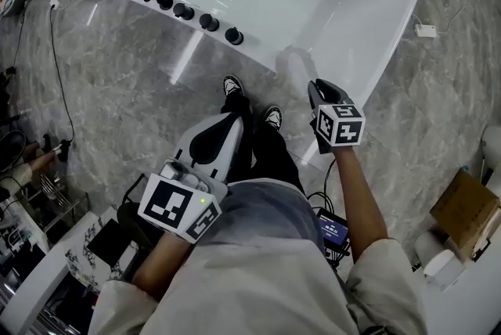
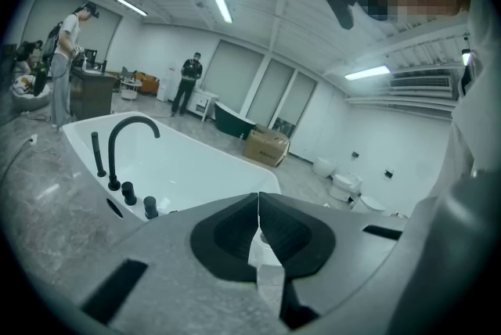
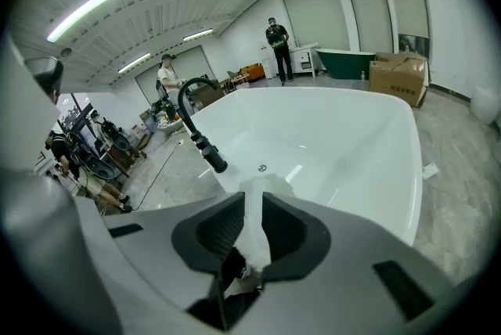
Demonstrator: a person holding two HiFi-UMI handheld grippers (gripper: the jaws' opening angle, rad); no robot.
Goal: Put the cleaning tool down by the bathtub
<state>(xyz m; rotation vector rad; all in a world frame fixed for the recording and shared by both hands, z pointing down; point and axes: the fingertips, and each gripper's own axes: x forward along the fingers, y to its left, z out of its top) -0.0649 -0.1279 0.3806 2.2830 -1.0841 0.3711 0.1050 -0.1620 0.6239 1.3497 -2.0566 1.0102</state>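
The person is standing on the grey marbled floor (image 1: 117,67) right beside the white bathtub (image 1: 352,5), shoes nearly touching its outer wall. The right gripper (image 1: 316,88) is clamping a pale, see-through cleaning tool (image 1: 296,63). In the right gripper view its dark pads are pressing on a whitish strip from both sides, so the jaws are standing only as far apart as that strip is thick. The tool is sticking out past the fingertips and hanging in the air over the tub's near edge (it is too blurred to tell what kind of tool it is). The left gripper (image 2: 258,202) is holding low by the person's hip, pointing toward the tub and its black faucet (image 2: 125,139). Its jaw tips are meeting, and nothing is showing in its grasp.

As for progress, the tool is looking carried but not yet delivered: it is touching neither floor nor tub. What is remaining, by my reading, is lowering it to the floor next to the tub wall, letting the jaws part, and drawing the gripper clear.
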